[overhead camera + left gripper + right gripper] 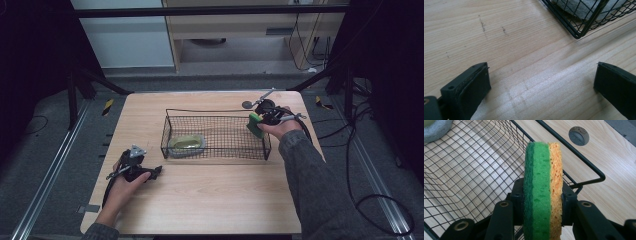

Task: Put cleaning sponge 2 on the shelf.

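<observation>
**Sponge held on edge at the basket's right end**

High view: the right gripper (261, 120) holds a green and orange sponge (255, 125) at the right end of the wire basket (215, 137), about level with its rim. A grey dish with something yellowish in it (187, 145) lies at the basket's left end, well apart from the sponge. The left gripper (134, 167) rests on the tabletop (210, 200) near the basket's front left corner, nearer the dish than the sponge.

Left gripper view: its fingers (467, 87) are spread wide with bare wood between them, nothing held. A corner of the basket (577, 35) lies ahead and to the right.

Right gripper view: the fingers (567, 205) pinch the sponge (542, 190) across its thin faces, so it stands on edge with its long axis pointing away from the gripper. The basket's mesh floor (469, 175) lies ahead and to the left; the rim wire (584, 161) runs just right of the sponge. A drop into the basket, if intended, would likely need a small shift leftward past that rim.
</observation>
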